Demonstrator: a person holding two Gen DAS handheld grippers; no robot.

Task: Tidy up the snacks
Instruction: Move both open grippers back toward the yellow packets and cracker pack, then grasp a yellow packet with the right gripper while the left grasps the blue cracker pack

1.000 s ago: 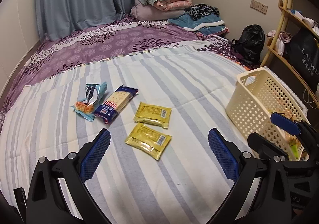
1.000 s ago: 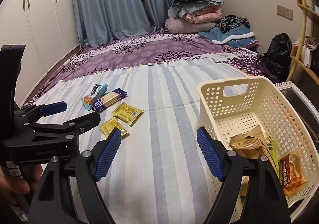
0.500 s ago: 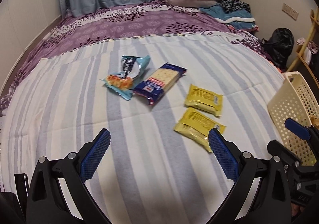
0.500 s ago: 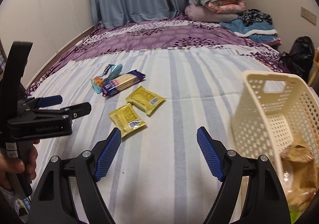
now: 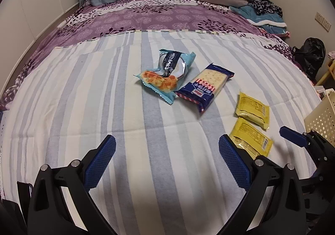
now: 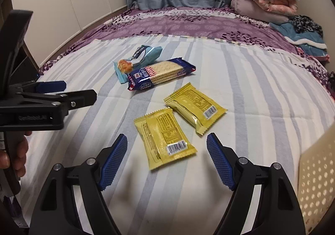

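Snacks lie loose on the striped sheet (image 6: 261, 92), four packets in all, and the cream basket (image 6: 318, 176) they presumably belong in shows only as a perforated wall at about four o'clock in the right wrist view.

Nearest is the closer yellow packet (image 6: 165, 136), flat with its barcode up, at twelve o'clock of the right gripper (image 6: 167, 158) and partly between its blue pads, which stand wide apart and hold nothing. The pads do not appear to touch the wrapper, though the view leaves that uncertain. I judge this packet to be the one about to be picked: the jaws straddle it across its shorter width, a sensible line for pinching a thin wrapper.

Just past it, at one o'clock, the second yellow packet (image 6: 195, 109) lies at a slant, close beside the first but apart from it. Farther on, at eleven o'clock, the blue cracker pack (image 6: 161, 75) overlaps the pale blue pastry bag (image 6: 142, 57).

The left gripper (image 5: 167, 162) is likewise spread wide and empty above bare sheet; the cracker pack and pastry bag lie at its twelve o'clock, well ahead, likely its share of the work. A hand (image 6: 14, 151) grips its handle at nine o'clock in the right wrist view.
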